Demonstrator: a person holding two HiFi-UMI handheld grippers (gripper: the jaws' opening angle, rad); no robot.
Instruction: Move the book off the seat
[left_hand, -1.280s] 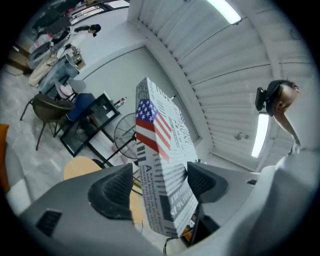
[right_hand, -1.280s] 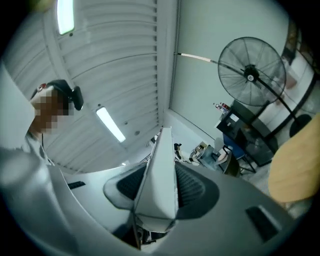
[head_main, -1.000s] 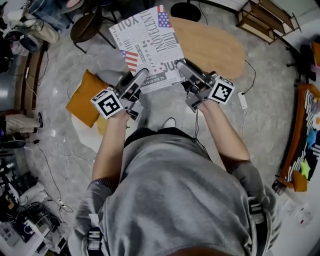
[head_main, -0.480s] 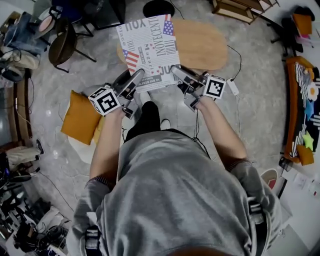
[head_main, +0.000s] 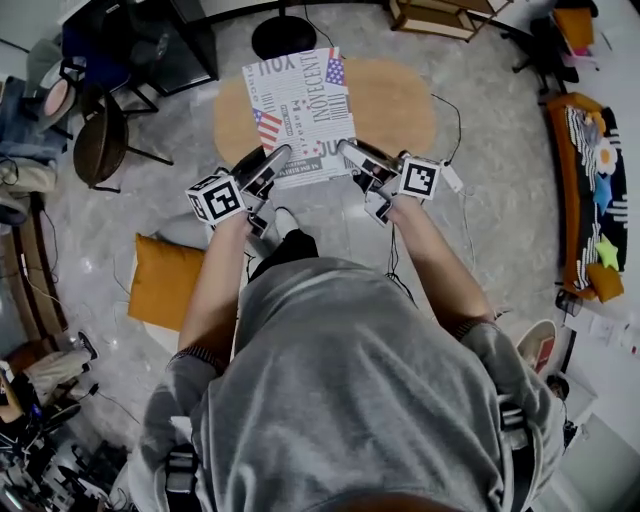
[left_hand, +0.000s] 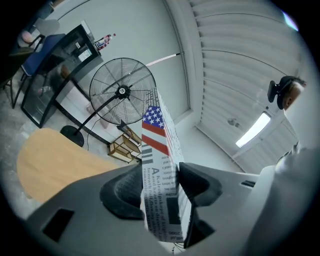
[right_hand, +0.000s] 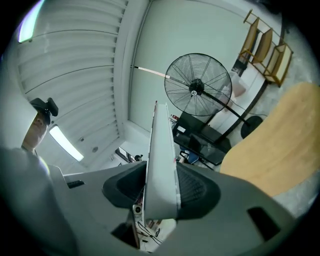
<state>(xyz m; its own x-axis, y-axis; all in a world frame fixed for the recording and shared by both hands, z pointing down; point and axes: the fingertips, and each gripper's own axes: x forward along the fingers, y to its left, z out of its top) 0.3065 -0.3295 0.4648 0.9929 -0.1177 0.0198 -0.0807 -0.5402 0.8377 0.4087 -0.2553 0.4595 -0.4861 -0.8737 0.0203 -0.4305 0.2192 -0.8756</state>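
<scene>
The book (head_main: 300, 115), a large flat one with a white cover of black lettering and US flags, hangs in the air over the near edge of the oval wooden table (head_main: 400, 100). My left gripper (head_main: 272, 160) is shut on its near left edge and my right gripper (head_main: 350, 152) on its near right edge. In the left gripper view the book (left_hand: 159, 165) stands edge-on between the pads; these jaws have just been opening slightly, with the book still pinched in the left gripper (left_hand: 160, 187). In the right gripper view both pads of the right gripper (right_hand: 161, 190) press the book (right_hand: 162, 160).
An orange cushion (head_main: 165, 280) lies on a pale seat behind me at the left. A dark chair (head_main: 100, 145) stands at the far left and a floor fan's base (head_main: 283, 35) beyond the table. An orange sofa (head_main: 580, 200) lines the right side. A cable crosses the floor by the table.
Both grippers have carried the book forward, away from the cushion and seat, so that it now hangs over the wooden table. The cushion has fallen behind at the left.
</scene>
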